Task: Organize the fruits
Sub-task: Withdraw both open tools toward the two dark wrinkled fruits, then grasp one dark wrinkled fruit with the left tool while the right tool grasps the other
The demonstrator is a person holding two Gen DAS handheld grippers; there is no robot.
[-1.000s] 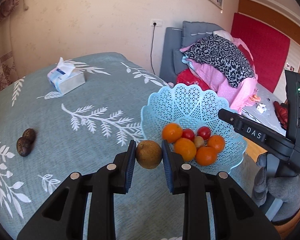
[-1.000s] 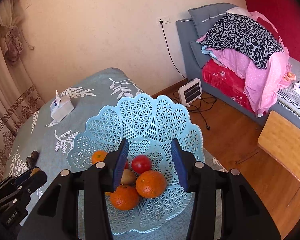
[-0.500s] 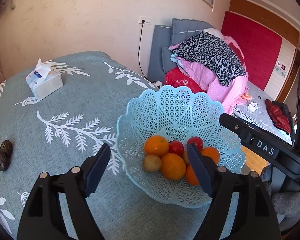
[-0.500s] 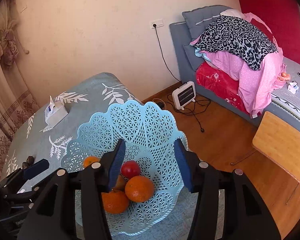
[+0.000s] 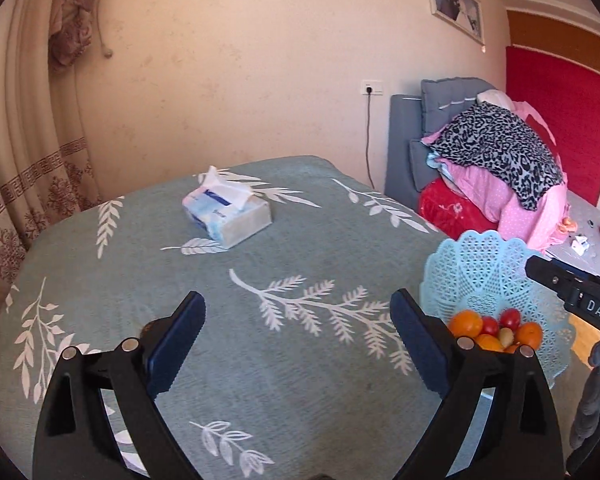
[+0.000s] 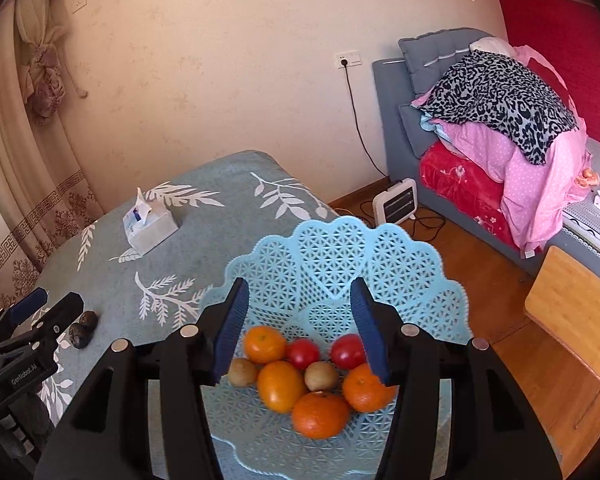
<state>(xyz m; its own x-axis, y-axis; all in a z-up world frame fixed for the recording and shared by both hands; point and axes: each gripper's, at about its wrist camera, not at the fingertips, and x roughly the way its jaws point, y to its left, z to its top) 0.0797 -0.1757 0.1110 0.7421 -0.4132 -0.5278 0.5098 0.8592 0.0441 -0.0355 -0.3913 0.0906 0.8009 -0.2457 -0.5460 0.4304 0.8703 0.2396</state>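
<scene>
Left hand-held gripper (image 5: 298,338): jaws spread wide, have just been opening, nothing between them, only the leaf-print tablecloth (image 5: 300,380) of the worktop below. Right hand-held gripper (image 6: 298,332): jaws partly apart, have just been opening a little, nothing clamped; it hangs over the basket.

Light-blue lattice fruit basket (image 6: 380,256) sits at the worktop edge, centre of the right wrist view, lower right of the left wrist view. Inside it, bunched together: four oranges, the nearest orange (image 6: 320,414) at the front, two tomatoes, e.g. the tomato (image 6: 302,353) mid-pile, and two kiwis, with one kiwi (image 6: 243,372) at the left of the pile and another just right of centre.

Two dark wrinkled fruits (image 6: 83,328), kind unclear, lie on the cloth at left of the right wrist view, near the left gripper's tips, well apart from the basket. Tissue pack (image 5: 228,214) upper centre of the left wrist view, apart from all the fruit.
</scene>
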